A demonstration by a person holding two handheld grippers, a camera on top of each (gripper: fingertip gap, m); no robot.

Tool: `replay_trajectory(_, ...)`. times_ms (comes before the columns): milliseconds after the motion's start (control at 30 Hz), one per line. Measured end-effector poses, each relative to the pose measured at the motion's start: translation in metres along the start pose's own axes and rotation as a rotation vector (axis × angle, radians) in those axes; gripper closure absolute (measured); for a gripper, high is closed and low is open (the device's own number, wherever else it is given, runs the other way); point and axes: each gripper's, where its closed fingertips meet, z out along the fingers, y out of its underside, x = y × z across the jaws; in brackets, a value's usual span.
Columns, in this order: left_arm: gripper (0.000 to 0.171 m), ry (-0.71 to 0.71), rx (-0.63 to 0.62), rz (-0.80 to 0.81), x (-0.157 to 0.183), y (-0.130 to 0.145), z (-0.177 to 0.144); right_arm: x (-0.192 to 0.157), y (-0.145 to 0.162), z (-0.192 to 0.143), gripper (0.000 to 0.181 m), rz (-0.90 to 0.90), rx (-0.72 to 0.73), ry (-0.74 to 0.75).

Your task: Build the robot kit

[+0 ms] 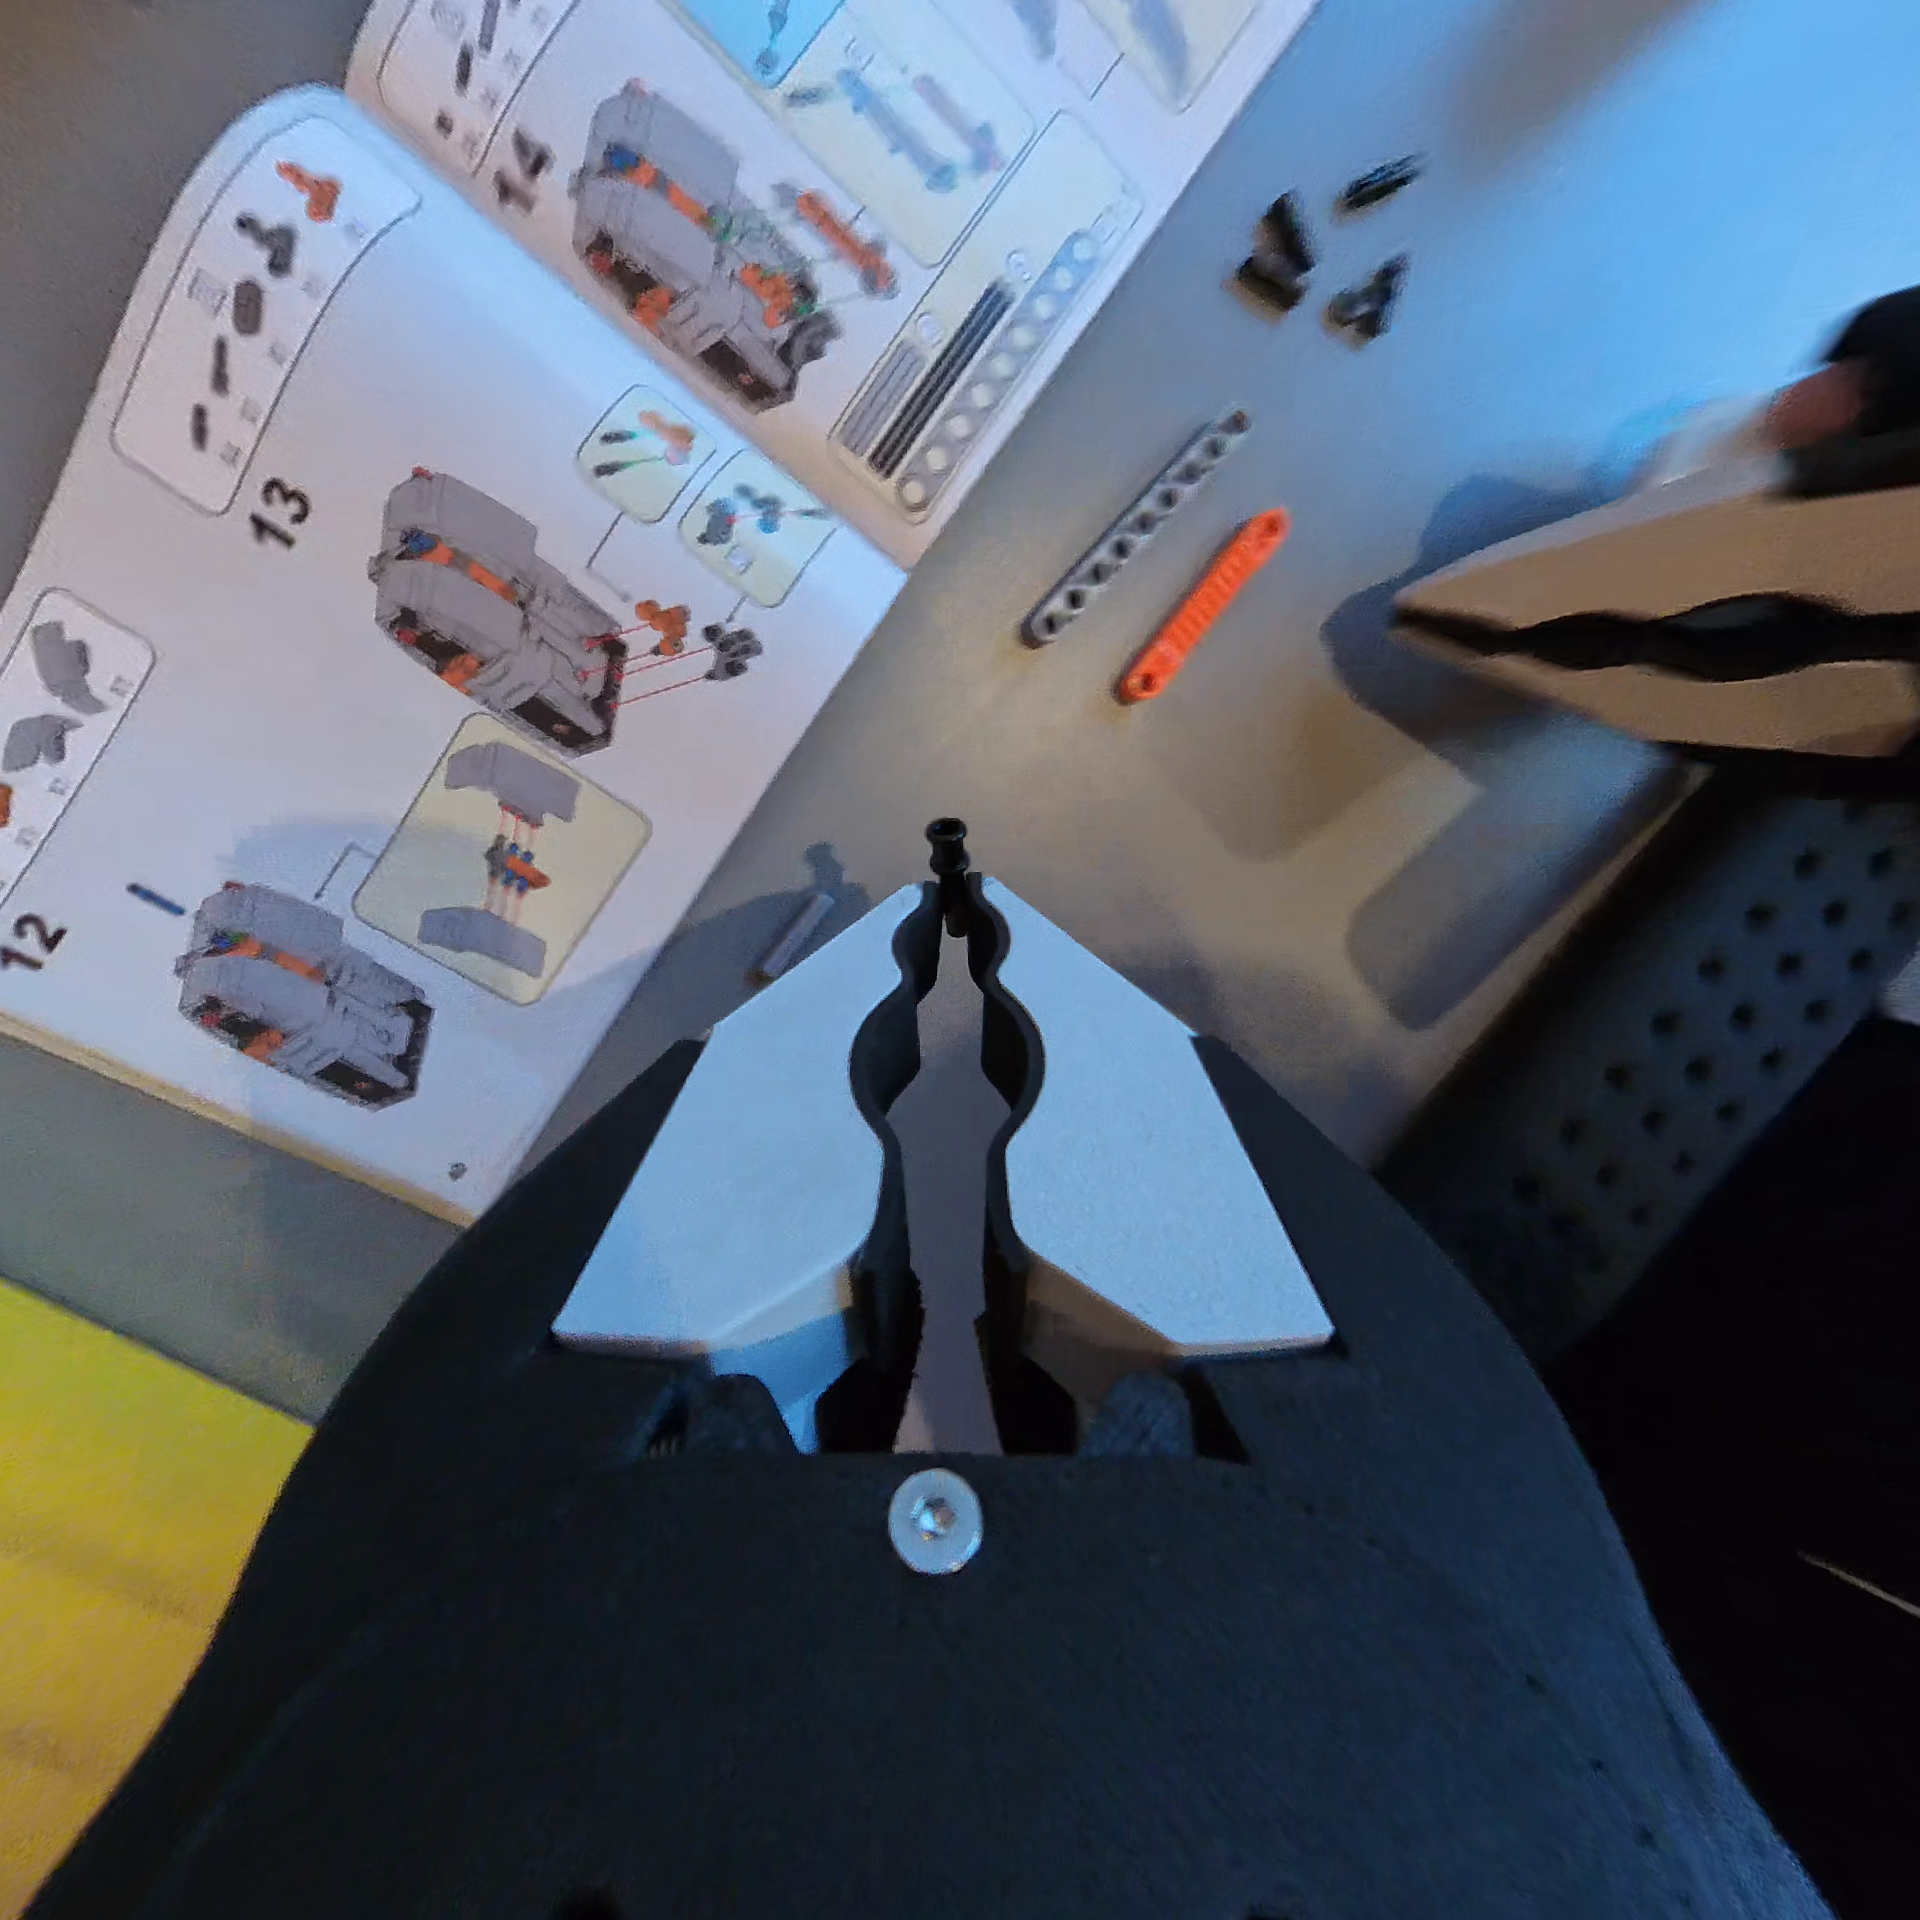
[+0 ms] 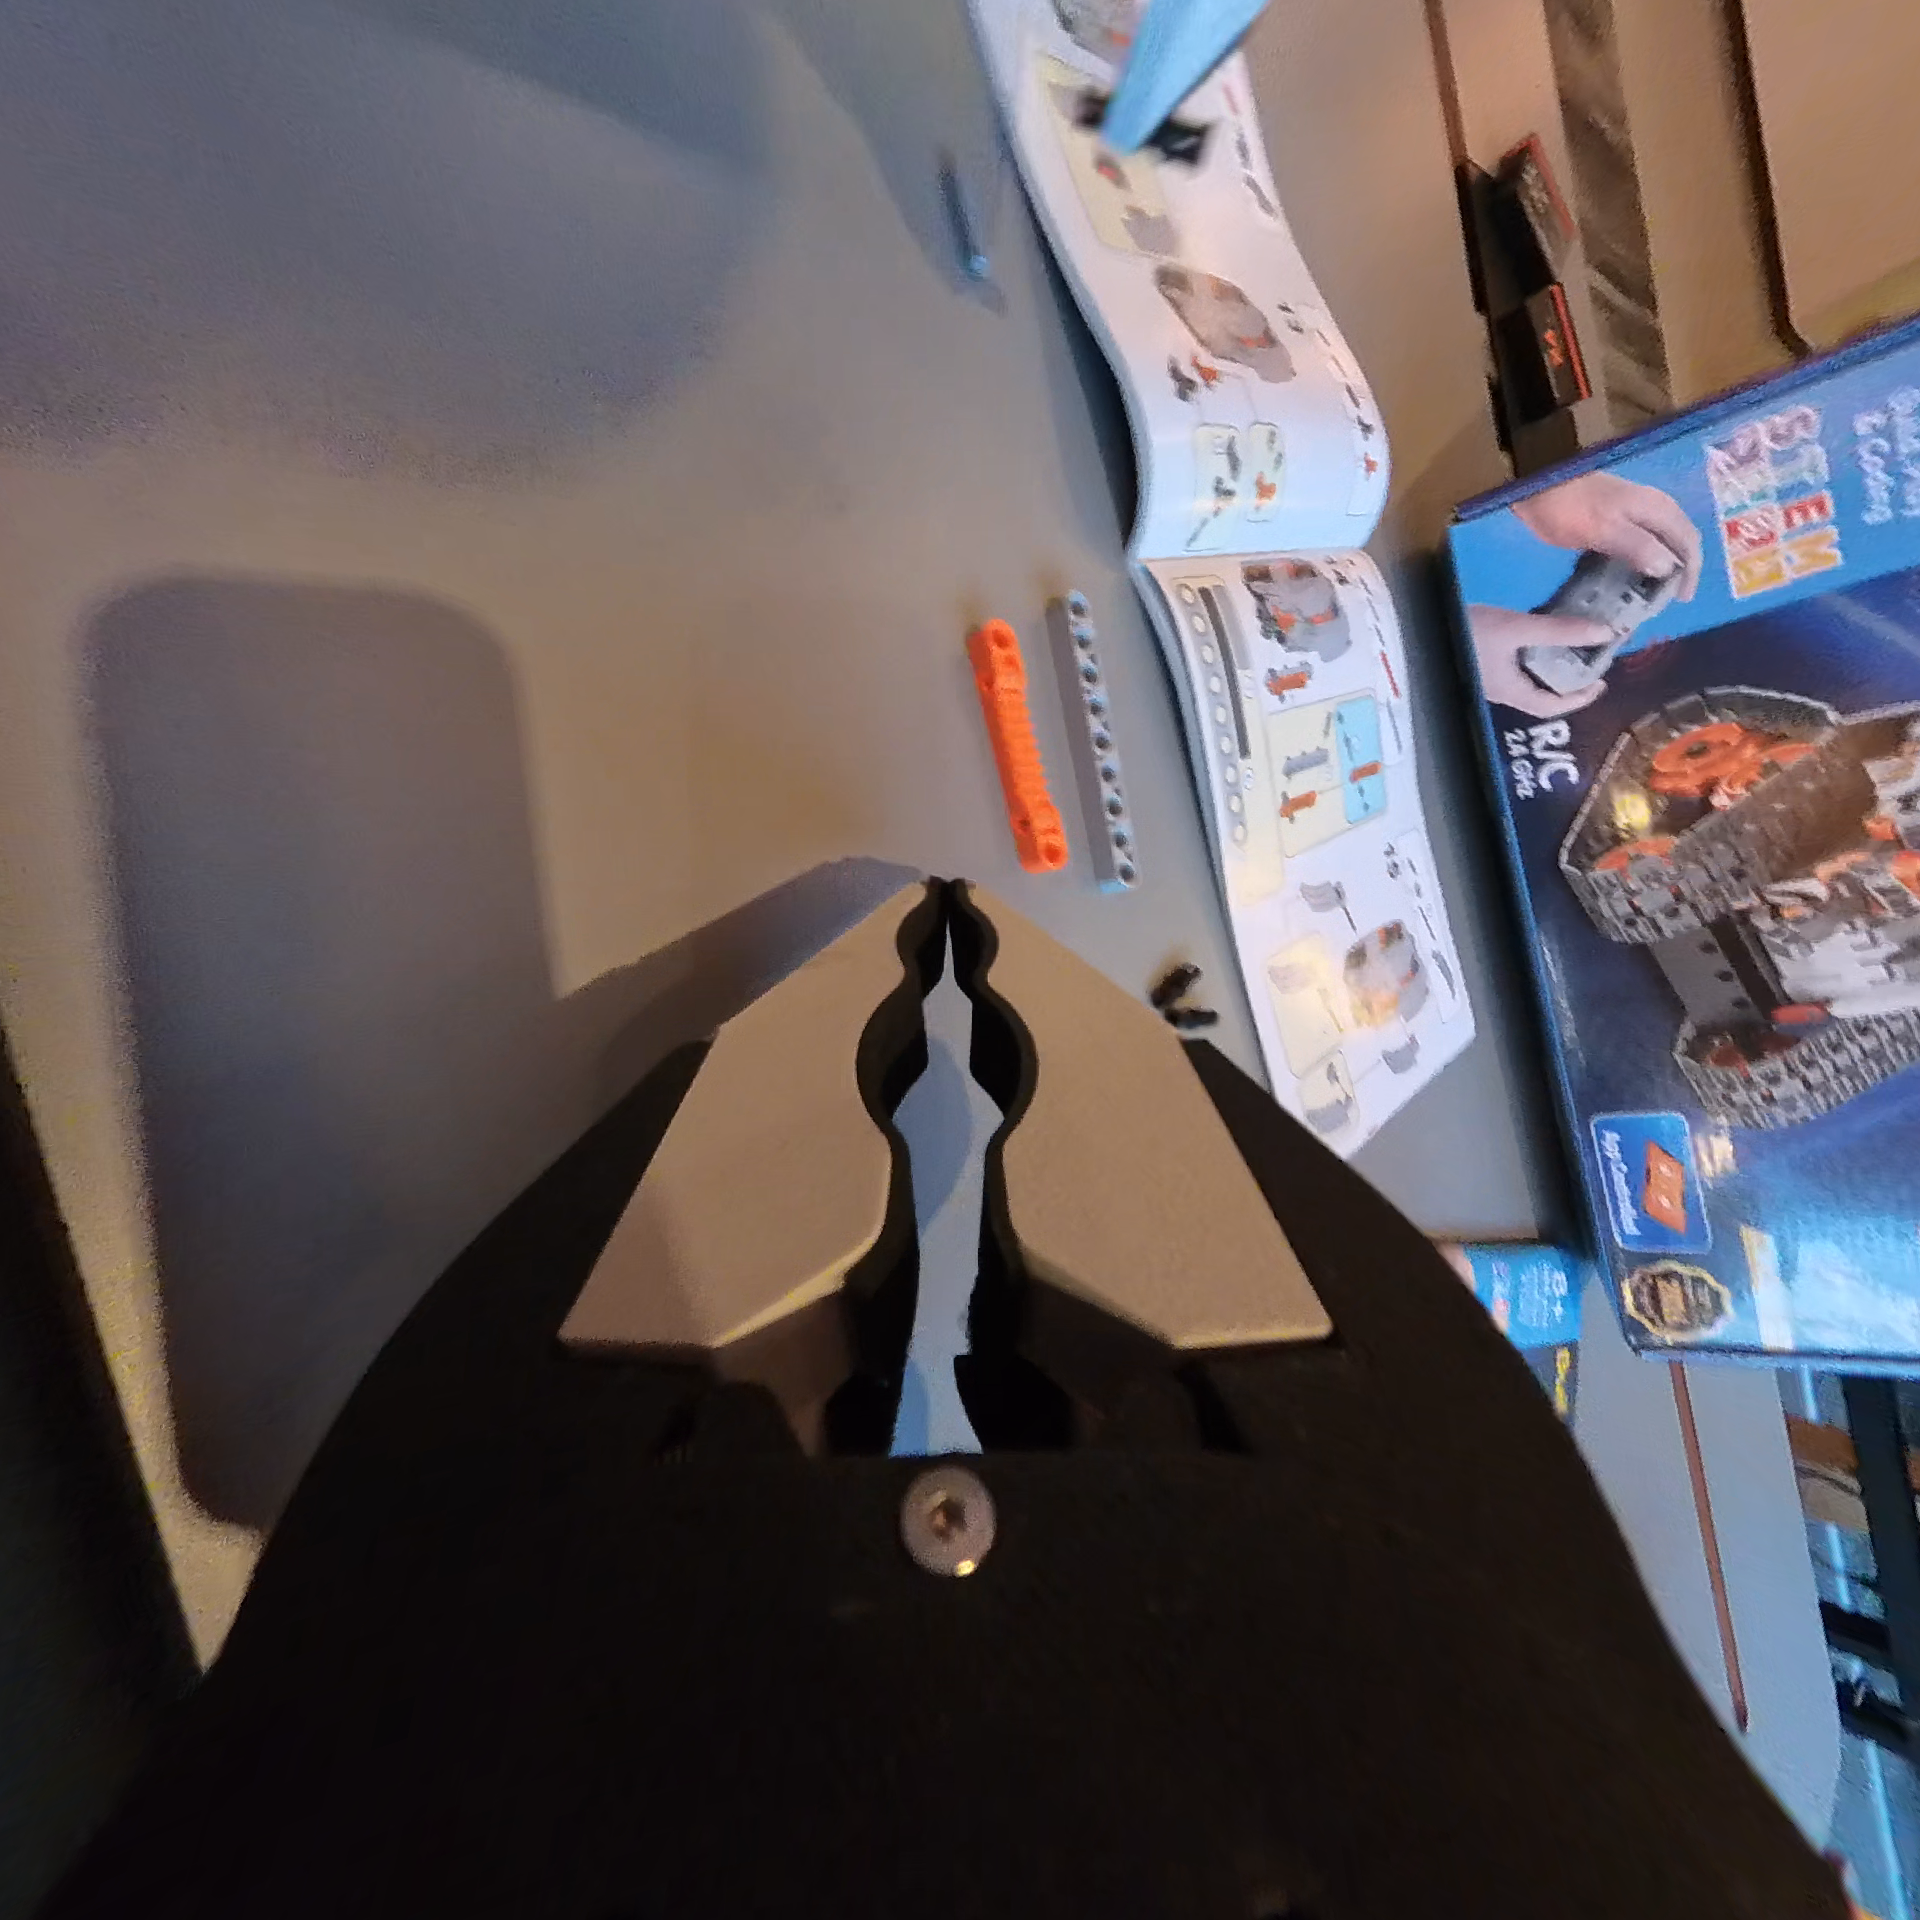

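Left wrist view showed the left gripper (image 1: pixel 948 902) clamped on a small black pin (image 1: pixel 947 854), its head poking clear of the tips. Beyond, a grey beam (image 1: pixel 1135 528) and orange beam (image 1: pixel 1203 605) lay side by side on the worktop (image 1: pixel 1351 364) beside the open instruction booklet (image 1: pixel 499 644), seemingly staged for reference. The right gripper (image 2: pixel 948 885) hung above the worktop with its tips together, holding nothing.

Black pieces (image 1: pixel 1320 260) too blurred to identify.

Bare grey bench (image 2: pixel 520 468) left of my right jaws, open passage. Ahead, orange toothed strip (image 2: pixel 1016 757) beside grey holed beam (image 2: pixel 1093 744); open instruction booklet (image 2: pixel 1340 831) and blue printed box (image 2: pixel 1714 935) block beyond.
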Motion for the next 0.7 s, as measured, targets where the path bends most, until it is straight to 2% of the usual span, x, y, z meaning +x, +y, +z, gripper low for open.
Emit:
replay_trajectory(67, 0.171, -0.059, -0.058, -0.007, -0.012, 0.004, 0.011, 0.009, 0.004, -0.004, 0.181, 0.048, -0.007, 0.022)
replay_trajectory(200, 0.171, 0.012, -0.102, -0.061, -0.011, 0.009, 0.019, 0.014, 0.009, -0.009, 0.181, 0.093, -0.019, 0.038)
replay_trajectory(300, 0.171, -0.028, -0.074, -0.104, -0.027, 0.007, 0.008, 0.012, 0.011, -0.007, 0.181, 0.087, -0.038, 0.03)
replay_trajectory(367, 0.171, 0.0, -0.036, -0.125, -0.026, 0.001, 0.0, 0.01, 0.012, -0.006, 0.181, 0.082, -0.046, 0.024)
replay_trajectory(500, 0.171, 0.073, -0.015, -0.06, -0.002, -0.017, 0.004, 0.007, 0.011, -0.006, 0.181, 0.075, -0.049, 0.008)
replay_trajectory(700, 0.171, 0.142, -0.031, 0.187, 0.049, -0.066, 0.036, -0.001, 0.012, -0.004, 0.181, 0.053, -0.048, -0.022)
